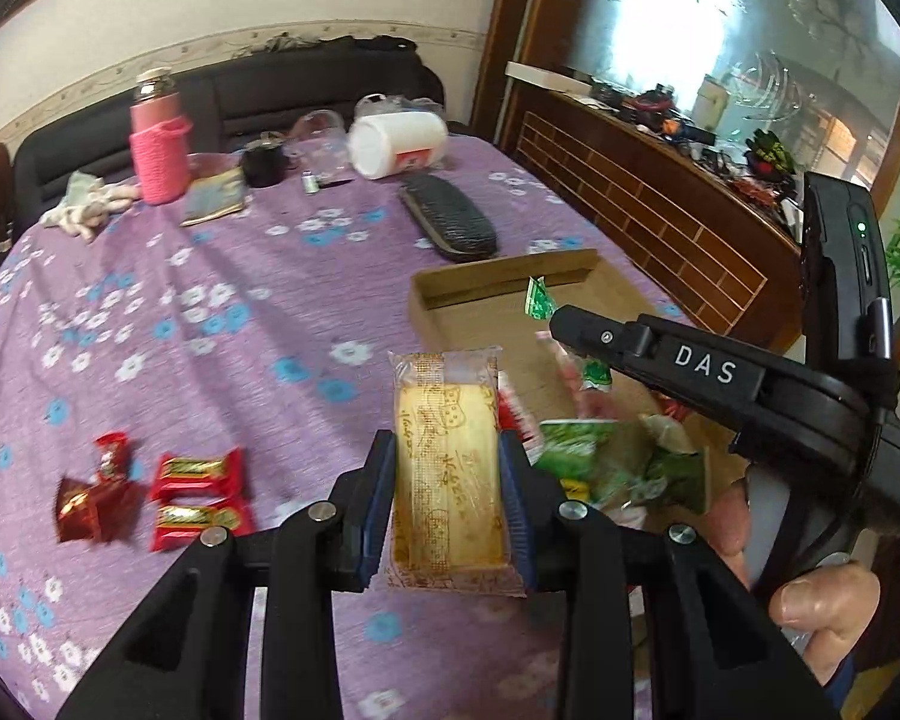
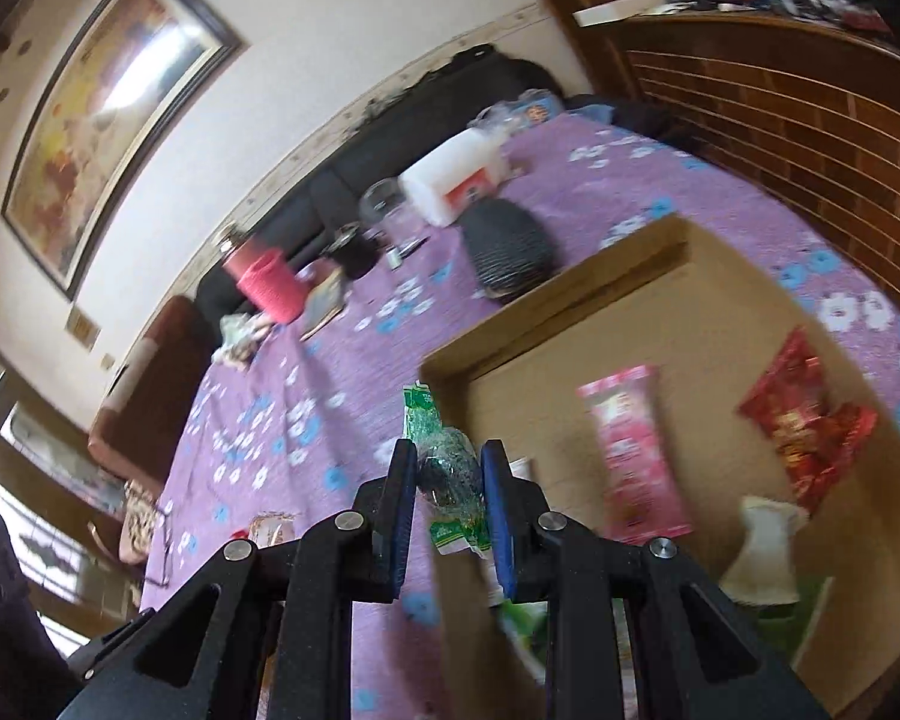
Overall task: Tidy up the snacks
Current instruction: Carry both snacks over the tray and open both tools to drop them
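Gripping a yellow biscuit packet [image 1: 447,468], the left claw [image 1: 447,483] is clamped; right claw [image 2: 450,480] pinches a green candy [image 2: 450,477] (cardboard tray [image 2: 570,306] at two o'clock).

A cream wall [image 2: 342,60] with a framed painting [image 2: 108,114], a dark sofa [image 1: 306,84] below — bright window [image 1: 690,18] beside.

In my left claw [image 1: 447,468] I hold a flat yellow cake in a clear printed wrapper [image 1: 444,450], lengthwise between the pads. My right claw [image 2: 450,480] pinches a small dark sweet in a green twist wrapper [image 2: 447,474]. The shallow cardboard box [image 1: 480,282] near the table's right edge holds green packets [image 1: 576,450], a pink packet [image 2: 630,450], a red packet [image 2: 804,420] and a white one [image 2: 762,552]. Four red sweets [image 1: 195,471] lie on the purple flowered cloth [image 1: 210,330], left of the box.
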